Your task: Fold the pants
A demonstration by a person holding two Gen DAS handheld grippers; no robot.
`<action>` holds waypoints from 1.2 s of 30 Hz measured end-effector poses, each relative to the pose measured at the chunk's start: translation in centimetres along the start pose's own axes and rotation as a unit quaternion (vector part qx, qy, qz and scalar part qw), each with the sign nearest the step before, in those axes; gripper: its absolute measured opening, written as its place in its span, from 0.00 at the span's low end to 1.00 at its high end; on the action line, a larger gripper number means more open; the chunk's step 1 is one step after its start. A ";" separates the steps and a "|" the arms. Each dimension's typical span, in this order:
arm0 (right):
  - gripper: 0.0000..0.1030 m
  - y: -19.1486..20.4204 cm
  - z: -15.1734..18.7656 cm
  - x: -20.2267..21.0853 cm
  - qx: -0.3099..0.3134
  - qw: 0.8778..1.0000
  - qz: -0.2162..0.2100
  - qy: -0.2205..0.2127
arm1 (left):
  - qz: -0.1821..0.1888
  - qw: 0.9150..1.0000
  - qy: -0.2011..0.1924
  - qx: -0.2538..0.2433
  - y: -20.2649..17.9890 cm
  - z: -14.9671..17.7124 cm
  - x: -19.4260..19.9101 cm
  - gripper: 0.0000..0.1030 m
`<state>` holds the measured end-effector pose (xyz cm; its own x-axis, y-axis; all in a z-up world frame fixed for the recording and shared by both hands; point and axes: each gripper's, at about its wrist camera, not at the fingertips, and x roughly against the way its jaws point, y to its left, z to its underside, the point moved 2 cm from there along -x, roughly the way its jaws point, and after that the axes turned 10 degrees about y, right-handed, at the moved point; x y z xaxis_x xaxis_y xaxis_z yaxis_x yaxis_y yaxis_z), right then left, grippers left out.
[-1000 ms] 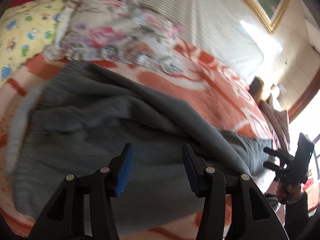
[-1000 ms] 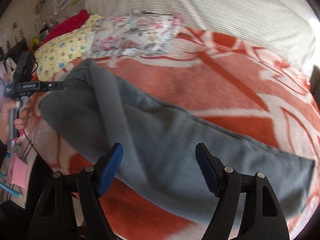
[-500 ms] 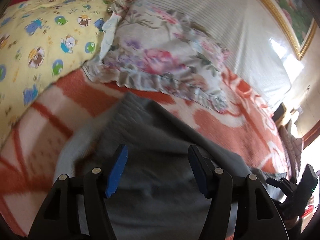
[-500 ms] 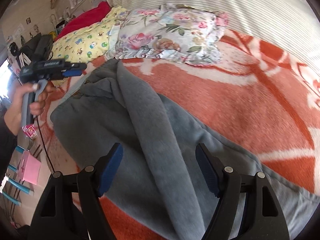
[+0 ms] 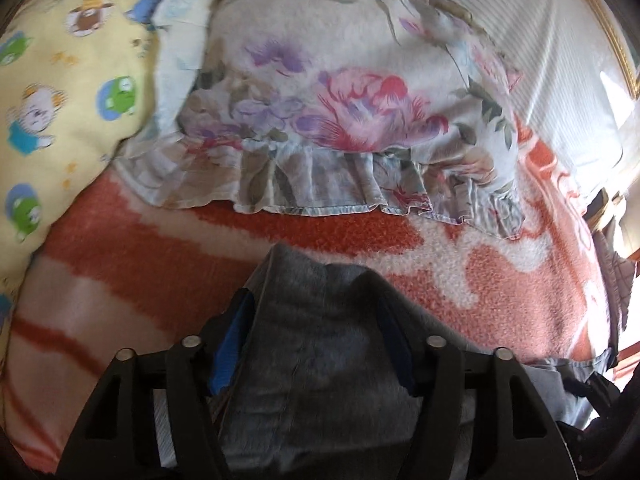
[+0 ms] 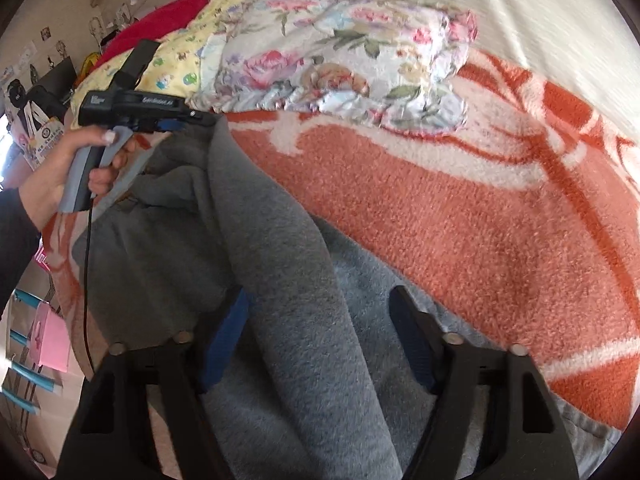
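Through my left wrist camera, my left gripper [image 5: 314, 340] has just been closing, and its blue-padded fingers [image 5: 232, 340] now clasp a bunched fold of the grey pants [image 5: 316, 360], the cloth filling the gap from pad to pad. The pants lie on the orange and white blanket [image 5: 500, 292] of the bed, with a floral pillow [image 5: 340, 112] beyond them and a yellow cartoon-print pillow [image 5: 60, 100] at the left.

Through my right wrist camera, my right gripper [image 6: 320, 340] has also just been closing, and its fingers [image 6: 412, 344] straddle a raised ridge of the pants [image 6: 280, 260]. I cannot tell whether the pads press on it. Farther off, my left hand [image 6: 68, 168] holds the left gripper [image 6: 192, 120] at the pants' far end.
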<state>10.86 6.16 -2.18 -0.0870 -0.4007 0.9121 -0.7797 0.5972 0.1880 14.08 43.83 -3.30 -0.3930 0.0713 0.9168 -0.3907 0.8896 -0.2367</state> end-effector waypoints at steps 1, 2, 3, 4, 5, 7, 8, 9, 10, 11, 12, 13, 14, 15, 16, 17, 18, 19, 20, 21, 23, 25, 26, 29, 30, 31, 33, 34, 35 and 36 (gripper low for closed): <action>0.42 0.0 0.0 -0.4 0.000 1.000 -0.007 0.007 | -0.009 1.000 -0.001 -0.006 -0.2 0.0 -0.1 0.44; 0.35 0.0 0.1 -0.6 0.001 1.000 -0.014 0.011 | -0.015 1.000 -0.002 -0.012 -0.4 0.0 0.0 0.29; 0.23 0.0 0.2 -0.8 0.002 1.000 -0.018 0.015 | -0.015 1.000 -0.005 -0.017 -0.5 0.1 0.2 0.24; 0.15 0.1 0.2 -0.7 0.003 1.000 -0.019 0.014 | -0.010 1.000 -0.017 -0.020 -0.5 0.3 1.0 0.22; 0.13 0.1 0.3 -0.5 0.004 1.000 -0.021 0.010 | -0.005 0.999 -0.032 -0.022 -0.6 0.5 1.8 0.19; 0.10 0.3 0.3 0.3 0.002 1.000 -0.025 -0.002 | 0.012 0.997 -0.066 -0.022 -0.6 1.3 4.3 0.17; 0.10 0.3 0.4 0.8 0.000 1.000 -0.027 -0.010 | 0.021 0.996 -0.082 -0.021 -0.5 1.9 5.6 0.17; 0.10 0.3 0.4 1.6 -0.002 0.999 -0.031 -0.021 | 0.031 0.994 -0.099 -0.019 -0.5 2.6 7.2 0.16; 0.10 0.4 0.5 2.1 -0.002 0.999 -0.032 -0.027 | 0.039 0.993 -0.114 -0.019 -0.4 3.3 8.6 0.16; 0.10 0.5 0.5 2.7 -0.003 0.999 -0.032 -0.034 | 0.045 0.991 -0.125 -0.018 -0.5 3.9 9.6 0.15; 0.10 0.6 0.6 3.3 -0.002 0.999 -0.034 -0.038 | 0.055 0.989 -0.139 -0.018 -0.5 5.0 11.1 0.14; 0.10 0.7 0.7 3.9 0.000 0.998 -0.038 -0.043 | 0.060 0.987 -0.148 -0.018 -0.5 6.0 12.2 0.14; 0.10 0.9 0.9 4.4 0.002 0.998 -0.041 -0.046 | 0.063 0.985 -0.158 -0.018 -0.5 6.9 13.1 0.14; 0.10 1.1 1.2 4.9 0.006 0.998 -0.045 -0.050 | 0.068 0.983 -0.169 -0.019 -0.5 8.4 14.2 0.14; 0.10 1.4 1.6 5.5 0.013 0.997 -0.050 -0.054 | 0.072 0.981 -0.178 -0.017 -0.6 9.4 14.9 0.14; 0.10 1.7 2.1 5.9 0.019 0.997 -0.057 -0.055 | 0.079 0.979 -0.187 -0.010 -0.2 11.0 15.6 0.14; 0.10 2.0 2.5 6.1 0.025 0.996 -0.061 -0.055 | 0.084 0.978 -0.191 -0.002 0.2 12.3 16.0 0.13; 0.10 2.4 2.9 6.3 0.032 0.996 -0.063 -0.054 | 0.089 0.977 -0.194 0.005 0.4 13.3 16.1 0.13; 0.10 2.9 3.6 6.5 0.044 0.995 -0.066 -0.053 | 0.094 0.976 -0.197 0.013 0.7 14.4 16.3 0.13; 0.10 3.3 4.1 6.6 0.053 0.995 -0.068 -0.052 | 0.098 0.974 -0.202 0.020 1.2 15.7 16.4 0.13; 0.10 4.3 5.2 6.7 0.077 0.993 -0.068 -0.051 | 0.107 0.972 -0.209 0.031 2.1 18.1 16.3 0.13; 0.10 5.3 6.7 6.8 0.099 0.991 -0.072 -0.048 | 0.120 0.968 -0.215 0.041 2.9 20.5 16.1 0.13; 0.10 5.7 7.3 6.7 0.107 0.990 -0.076 -0.044 | 0.122 0.968 -0.216 0.045 3.2 21.5 15.8 0.13; 0.09 6.2 8.8 5.8 0.109 0.990 -0.081 -0.026 | 0.133 0.965 -0.217 0.063 4.4 24.0 14.8 0.13; 0.10 6.2 9.1 5.4 0.106 0.991 -0.083 -0.020 | 0.136 0.965 -0.214 0.073 5.0 24.7 14.2 0.13; 0.09 6.2 9.3 5.1 0.104 0.991 -0.084 -0.017 | 0.136 0.964 -0.213 0.080 5.3 25.2 13.9 0.13; 0.09 6.4 9.6 4.7 0.102 0.991 -0.085 -0.012 | 0.141 0.963 -0.212 0.093 6.1 26.4 13.1 0.13; 0.09 6.5 9.8 4.4 0.101 0.991 -0.086 -0.009 | 0.143 0.962 -0.208 0.101 6.5 26.9 12.5 0.13; 0.09 6.6 9.9 4.2 0.101 0.991 -0.084 -0.007 | 0.143 0.963 -0.204 0.105 6.7 27.2 12.2 0.13; 0.09 6.7 10.0 3.9 0.102 0.991 -0.081 -0.004 | 0.140 0.964 -0.198 0.108 6.9 27.5 11.5 0.13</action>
<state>-0.89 1.64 -1.00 0.0460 -0.4856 0.8730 -0.8926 0.3723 0.2542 -16.09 38.38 -3.22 -0.7780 0.0783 0.6233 -0.3718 0.7423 -0.5574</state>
